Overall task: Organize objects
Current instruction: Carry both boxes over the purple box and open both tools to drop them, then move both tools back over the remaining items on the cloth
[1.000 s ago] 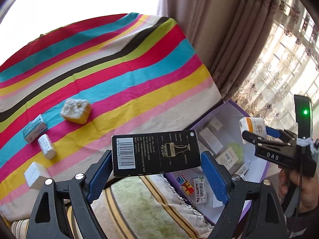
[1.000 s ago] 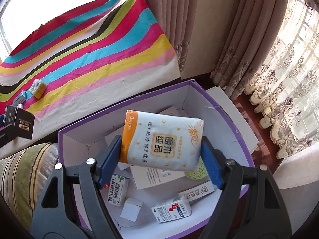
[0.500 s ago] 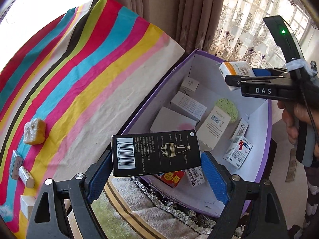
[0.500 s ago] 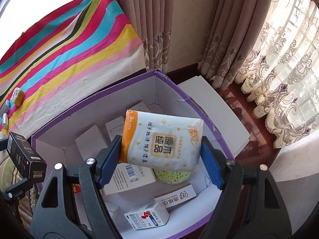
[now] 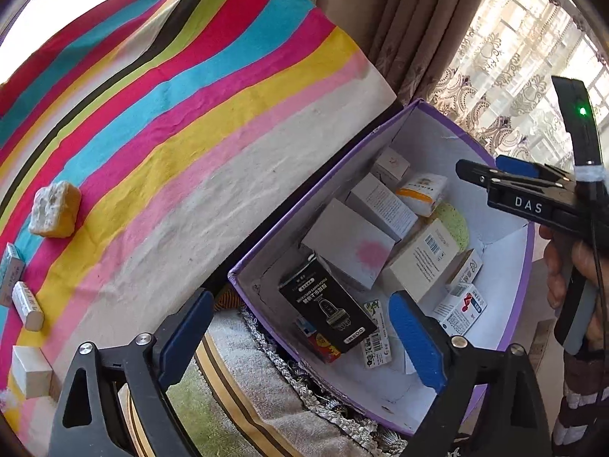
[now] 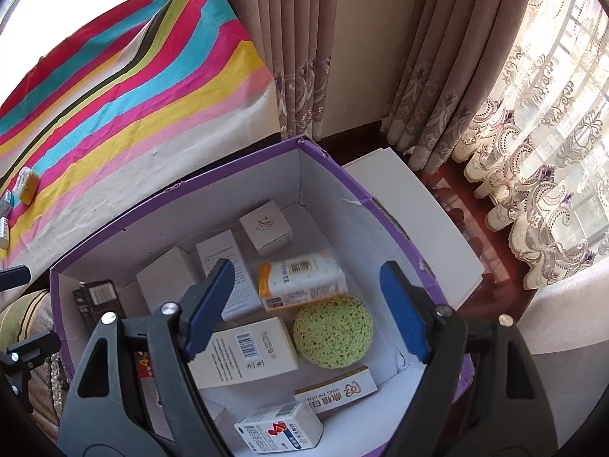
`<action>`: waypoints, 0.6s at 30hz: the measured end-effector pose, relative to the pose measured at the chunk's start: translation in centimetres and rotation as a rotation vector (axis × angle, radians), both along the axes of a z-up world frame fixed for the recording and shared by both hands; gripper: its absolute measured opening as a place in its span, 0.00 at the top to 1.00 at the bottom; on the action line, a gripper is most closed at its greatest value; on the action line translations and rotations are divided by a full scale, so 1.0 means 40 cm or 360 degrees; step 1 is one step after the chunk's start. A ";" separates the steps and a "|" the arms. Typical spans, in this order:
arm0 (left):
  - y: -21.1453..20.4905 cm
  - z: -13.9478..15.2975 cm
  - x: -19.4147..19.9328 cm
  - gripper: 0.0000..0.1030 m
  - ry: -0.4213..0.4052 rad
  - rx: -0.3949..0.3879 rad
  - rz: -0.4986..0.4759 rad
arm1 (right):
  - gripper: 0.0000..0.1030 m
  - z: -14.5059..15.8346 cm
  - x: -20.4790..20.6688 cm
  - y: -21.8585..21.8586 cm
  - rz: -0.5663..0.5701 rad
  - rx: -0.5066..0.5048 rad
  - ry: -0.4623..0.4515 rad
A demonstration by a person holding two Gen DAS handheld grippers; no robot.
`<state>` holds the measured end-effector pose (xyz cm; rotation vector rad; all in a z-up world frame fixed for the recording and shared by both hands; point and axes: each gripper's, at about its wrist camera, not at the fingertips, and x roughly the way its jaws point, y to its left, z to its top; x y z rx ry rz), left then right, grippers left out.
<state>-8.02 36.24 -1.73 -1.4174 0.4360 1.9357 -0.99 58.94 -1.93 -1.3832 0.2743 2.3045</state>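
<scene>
Black box (image 5: 327, 304) lies in the purple bin (image 5: 380, 133), just ahead of my left gripper (image 5: 300, 333); its jaws are opening, wide, pads clear of it, nothing between them. Tissue pack (image 6: 302, 280) lies in the bin between and beyond my right gripper (image 6: 312, 306) fingers; those jaws are opening too, empty, touching nothing. Green sponge (image 6: 333, 331) sits just beside the pack. Yellow sponge (image 5: 55, 209) stays on the striped cloth (image 5: 190, 95), far left of the left gripper.
</scene>
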 end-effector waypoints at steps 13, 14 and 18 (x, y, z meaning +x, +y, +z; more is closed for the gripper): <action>-0.084 0.107 -0.010 0.08 0.0279 0.0232 0.0099 | 0.20 0.032 0.009 -0.036 0.0023 -0.0006 0.0016; -0.091 0.110 -0.011 0.08 0.0300 0.0227 0.0096 | 0.20 0.036 0.008 -0.041 0.0029 -0.0002 0.0019; -0.132 0.118 -0.023 0.08 0.0241 0.0274 0.0110 | 0.20 0.049 0.001 -0.066 0.0059 0.0004 0.0031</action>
